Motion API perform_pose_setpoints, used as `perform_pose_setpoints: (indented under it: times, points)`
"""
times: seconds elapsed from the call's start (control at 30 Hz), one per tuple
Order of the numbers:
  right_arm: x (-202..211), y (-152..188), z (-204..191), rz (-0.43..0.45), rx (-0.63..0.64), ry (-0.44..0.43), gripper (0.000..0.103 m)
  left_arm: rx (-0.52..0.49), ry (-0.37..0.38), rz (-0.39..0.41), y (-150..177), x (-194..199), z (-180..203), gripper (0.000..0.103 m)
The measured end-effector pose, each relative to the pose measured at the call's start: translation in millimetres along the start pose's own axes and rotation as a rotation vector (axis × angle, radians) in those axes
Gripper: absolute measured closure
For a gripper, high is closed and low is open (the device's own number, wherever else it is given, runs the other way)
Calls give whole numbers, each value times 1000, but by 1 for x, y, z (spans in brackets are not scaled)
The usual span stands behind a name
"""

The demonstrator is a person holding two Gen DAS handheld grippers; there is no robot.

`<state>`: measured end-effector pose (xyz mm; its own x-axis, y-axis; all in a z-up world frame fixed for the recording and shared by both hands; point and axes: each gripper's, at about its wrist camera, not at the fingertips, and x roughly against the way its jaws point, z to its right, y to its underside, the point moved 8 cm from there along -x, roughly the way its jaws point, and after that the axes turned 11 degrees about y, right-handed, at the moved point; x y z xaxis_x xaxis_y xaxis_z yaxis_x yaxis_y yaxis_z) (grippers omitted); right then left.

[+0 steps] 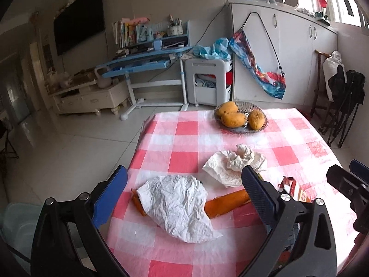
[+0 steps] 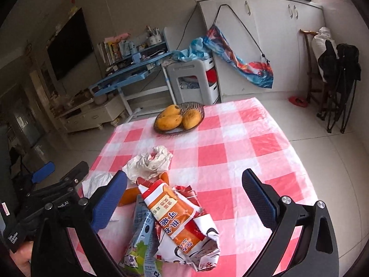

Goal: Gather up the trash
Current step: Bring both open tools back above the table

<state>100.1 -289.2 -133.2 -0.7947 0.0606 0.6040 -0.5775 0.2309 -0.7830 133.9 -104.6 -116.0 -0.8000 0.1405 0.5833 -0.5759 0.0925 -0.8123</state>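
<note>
In the left wrist view my left gripper (image 1: 184, 170) stands wide open over a crumpled white paper (image 1: 177, 207), which covers part of an orange peel strip (image 1: 227, 202). Its pads touch nothing. Behind lies a crumpled tissue (image 1: 235, 161). My right gripper (image 1: 352, 180) shows at the right edge. In the right wrist view the right gripper (image 2: 184, 174) is open above a red and orange snack wrapper (image 2: 182, 221) and a blue-green wrapper (image 2: 140, 242), neither of them pressed. The tissue (image 2: 150, 164), the peel (image 2: 129, 195) and the left gripper (image 2: 61, 169) lie to its left.
A wire bowl (image 1: 218, 115) with three mangoes stands at the far side of the pink checked tablecloth (image 1: 184, 138). A pale blue bin (image 1: 16, 221) sits on the floor past the table's left edge. Folded black chairs (image 2: 339, 87) lean at the right.
</note>
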Motion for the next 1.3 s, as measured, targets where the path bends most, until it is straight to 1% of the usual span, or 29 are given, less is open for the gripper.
perform_pose_setpoints:
  times: [0.3,1.3]
  points:
    - [-7,4,-3,-17,-10,-5,8,31,15,-21,2,-1,-7,7]
    - [-10,4,-3,-19,-8,-6,8,9,26,-52,9,-8,-1,7]
